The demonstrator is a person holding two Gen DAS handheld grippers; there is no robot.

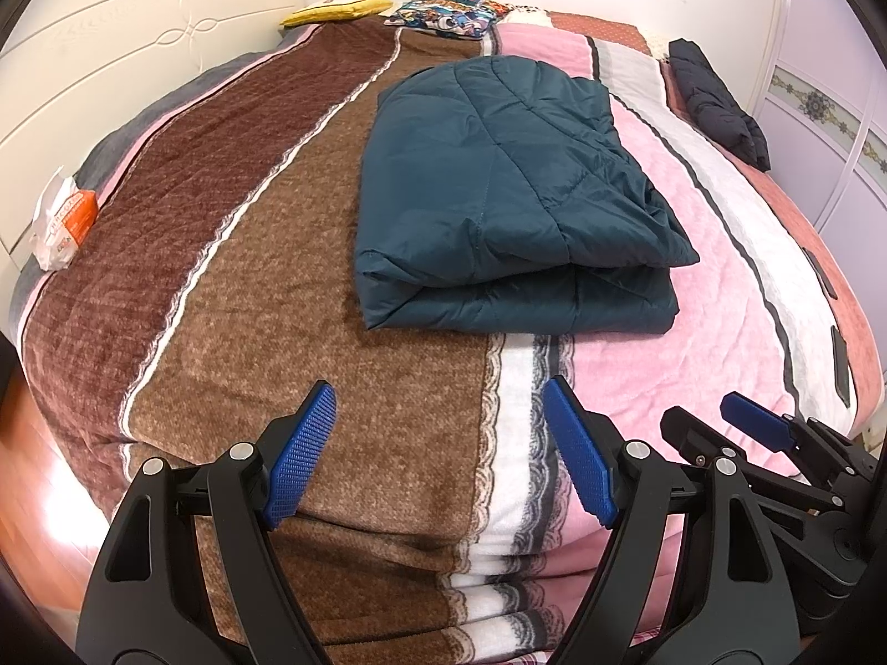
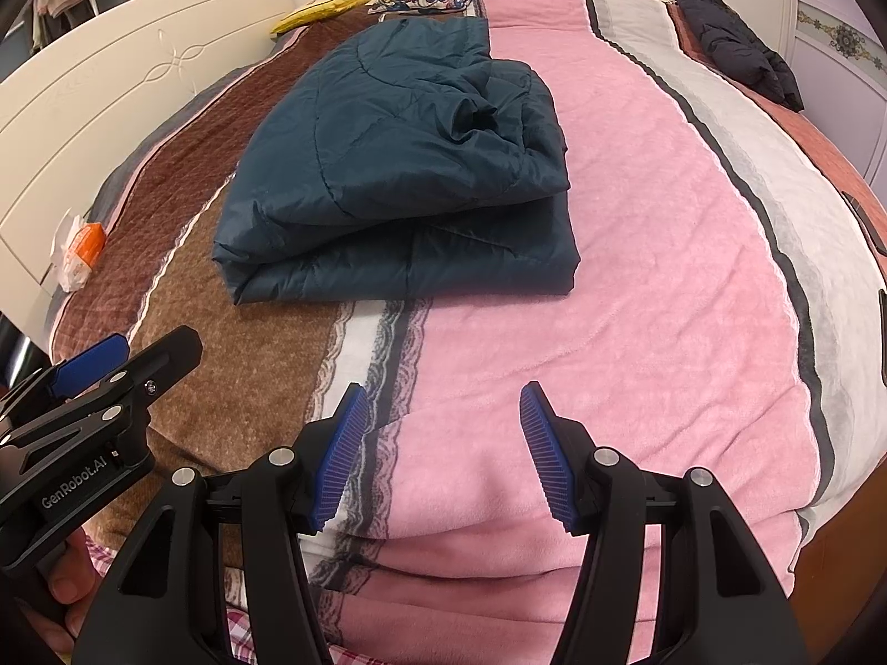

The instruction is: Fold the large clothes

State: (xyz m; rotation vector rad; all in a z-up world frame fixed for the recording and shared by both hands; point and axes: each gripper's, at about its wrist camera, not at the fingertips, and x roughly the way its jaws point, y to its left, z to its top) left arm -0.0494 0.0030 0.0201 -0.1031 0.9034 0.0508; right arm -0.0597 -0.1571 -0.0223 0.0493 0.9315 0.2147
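Lying folded on the bed's striped blanket (image 1: 310, 255), the teal quilted jacket (image 1: 499, 194) is your landmark, straddling the brown and pink stripes. Your left gripper (image 1: 438, 415) hangs on the near side of the jacket, well apart from it, jaws spread wide with only blanket between them. Your right gripper (image 2: 441, 415) sits just beside the left one, also short of the jacket, jaws parted and holding nothing. Beyond the jacket lie a yellow pillow (image 1: 335, 10) and a patterned pillow (image 1: 449, 11). A dark garment (image 1: 715, 100) rests far right of the jacket.
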